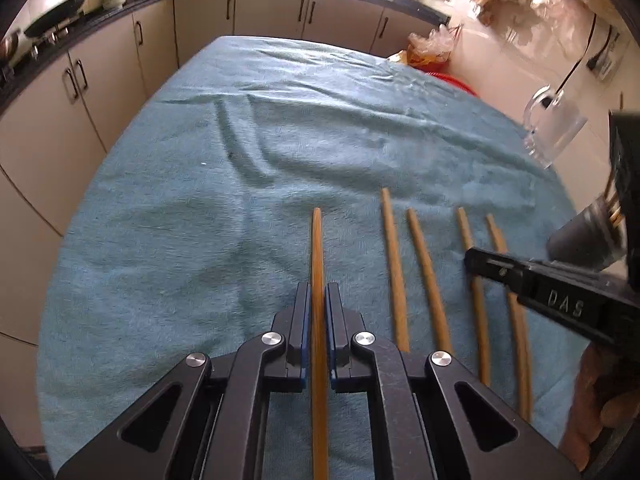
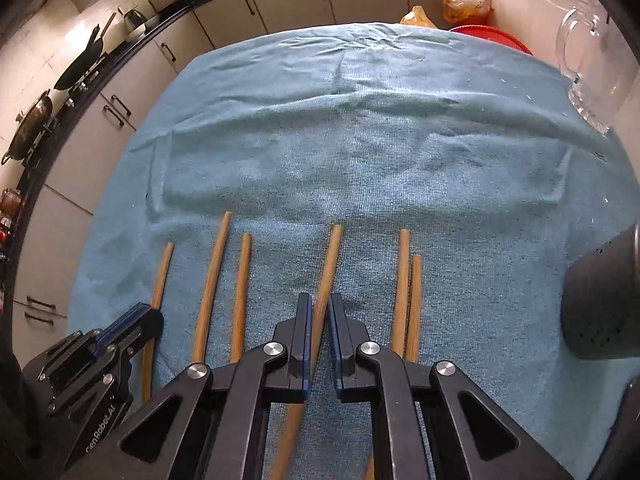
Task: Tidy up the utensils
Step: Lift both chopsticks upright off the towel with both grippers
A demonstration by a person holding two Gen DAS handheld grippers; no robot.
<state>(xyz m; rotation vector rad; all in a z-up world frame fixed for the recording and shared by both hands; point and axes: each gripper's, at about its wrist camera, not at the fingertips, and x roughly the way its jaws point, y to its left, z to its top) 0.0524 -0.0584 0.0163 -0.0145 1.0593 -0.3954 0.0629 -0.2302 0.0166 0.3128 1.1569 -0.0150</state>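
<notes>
My left tool is clamped on the leftmost chopstick, the pads pinching it partway along its length while it lies on the blue towel that covers the desk. My right tool has its pads closed on the fourth chopstick of the row, again some way along the shaft. Two loose chopsticks lie between the ones I hold, and another pair rests side by side just to the right, nearly touching. A dark perforated holder stands at the right edge, and I judge that is where the sticks belong; a clear glass mug sits farther back. These sticks look light, stiff and thin, probably bamboo, so they should lift easily yet could pivot or slip between flat pads. I would rather hold nearer the middle, so neither end droops, and tip the thick end up before dropping it in.
</notes>
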